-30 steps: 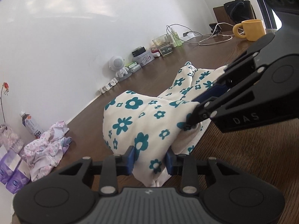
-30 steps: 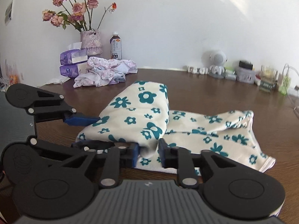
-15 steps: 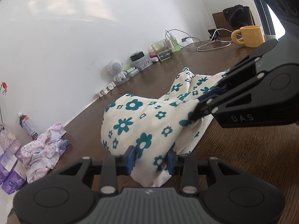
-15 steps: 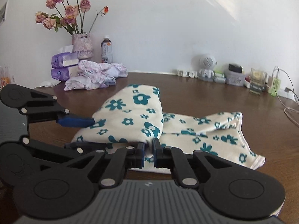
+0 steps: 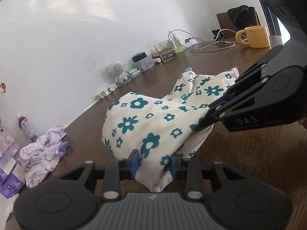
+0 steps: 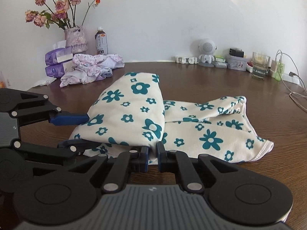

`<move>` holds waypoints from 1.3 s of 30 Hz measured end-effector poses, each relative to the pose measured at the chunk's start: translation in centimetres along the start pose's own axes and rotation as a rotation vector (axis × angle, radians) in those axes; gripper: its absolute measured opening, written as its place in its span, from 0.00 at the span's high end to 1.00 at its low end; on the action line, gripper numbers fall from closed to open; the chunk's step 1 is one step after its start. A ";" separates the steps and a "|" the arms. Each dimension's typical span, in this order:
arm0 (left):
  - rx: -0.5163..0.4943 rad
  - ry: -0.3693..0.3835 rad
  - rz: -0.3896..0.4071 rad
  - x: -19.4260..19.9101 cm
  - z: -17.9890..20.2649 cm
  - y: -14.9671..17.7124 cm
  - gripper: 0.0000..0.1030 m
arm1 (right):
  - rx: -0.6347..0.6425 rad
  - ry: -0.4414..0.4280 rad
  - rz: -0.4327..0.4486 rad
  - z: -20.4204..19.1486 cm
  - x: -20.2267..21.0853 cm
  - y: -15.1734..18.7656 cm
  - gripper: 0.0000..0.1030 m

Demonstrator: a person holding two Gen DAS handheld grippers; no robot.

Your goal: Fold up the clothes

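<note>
A dark brown wooden table (image 6: 220, 88) runs up to a plain white wall. Nearest the right wrist camera, the right gripper (image 6: 152, 156) has its blue-tipped fingers drawn narrow, pinching the near corner of a cream garment with teal flowers (image 6: 134, 111). At 9 o'clock in that view the left gripper (image 6: 80, 132) comes in from the side, one finger above and one below the folded edge; its fingers stand wider apart with the cloth between them, and whether they press on it I cannot tell. In the left wrist view the cloth drapes down between its two blue pads (image 5: 134, 162).

The garment lies in the middle of the table, its left part doubled over as a raised flap, its right part spread flat toward 3 o'clock with a white hem.

Further back, at 10 o'clock, a crumpled pink floral garment (image 6: 90, 70) sits beside stacked purple tissue packs (image 6: 57, 62). Behind these, against the wall, stand a vase of dried roses (image 6: 75, 39) and a drink bottle (image 6: 101, 43). At 1 o'clock along the wall are a small white robot figure (image 6: 206, 54), a grey tin (image 6: 237, 64), a glass (image 6: 260, 65), and cables (image 6: 295, 88) at 3 o'clock. A yellow mug (image 5: 254, 36) stands at the far end in the left wrist view.
</note>
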State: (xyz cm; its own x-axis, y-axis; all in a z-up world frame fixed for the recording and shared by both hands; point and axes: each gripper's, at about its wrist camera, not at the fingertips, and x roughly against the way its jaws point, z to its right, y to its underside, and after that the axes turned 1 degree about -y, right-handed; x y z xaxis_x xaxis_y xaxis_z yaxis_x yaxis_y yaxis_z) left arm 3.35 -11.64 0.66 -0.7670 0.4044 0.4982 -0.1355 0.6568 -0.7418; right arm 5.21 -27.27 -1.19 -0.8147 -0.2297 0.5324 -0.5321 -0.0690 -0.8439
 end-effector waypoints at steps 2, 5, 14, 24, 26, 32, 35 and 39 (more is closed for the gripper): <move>-0.005 0.003 -0.004 -0.2 0.1 0.1 0.74 | -0.003 0.005 -0.015 0.0 -0.3 0.1 0.93; -0.008 0.007 -0.008 -0.5 0.1 0.3 0.74 | -0.021 0.000 -0.025 0.2 -0.5 0.0 0.93; 0.045 0.033 0.015 1.2 -0.7 0.4 0.66 | -0.053 -0.056 -0.012 1.3 0.4 0.0 0.88; 0.621 0.223 0.029 3.0 -9.1 1.4 0.33 | -0.240 -0.239 0.045 4.7 3.1 -2.3 0.64; 0.740 0.223 -0.006 1.7 -10.7 1.4 0.33 | -0.229 -0.223 0.047 4.0 2.0 -3.2 0.64; 0.825 0.237 -0.092 -2.4 -11.7 1.1 0.43 | -0.152 -0.087 -0.034 1.1 -2.7 -4.2 0.64; 0.856 0.278 -0.130 -3.6 -11.6 1.8 0.55 | -0.145 -0.065 -0.056 1.0 -3.4 -3.8 0.64; 0.893 0.283 -0.110 -4.2 -12.8 1.7 0.51 | -0.199 -0.113 -0.031 2.6 -3.0 -5.0 0.63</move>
State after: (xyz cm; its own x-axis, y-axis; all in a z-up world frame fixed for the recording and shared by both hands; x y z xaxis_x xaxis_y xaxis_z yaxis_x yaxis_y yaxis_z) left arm 14.37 -4.04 3.02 -0.5566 0.5857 0.5891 -0.7184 0.0167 -0.6954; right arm 10.96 -28.75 1.25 -0.7723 -0.3381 0.5378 -0.6006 0.1127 -0.7916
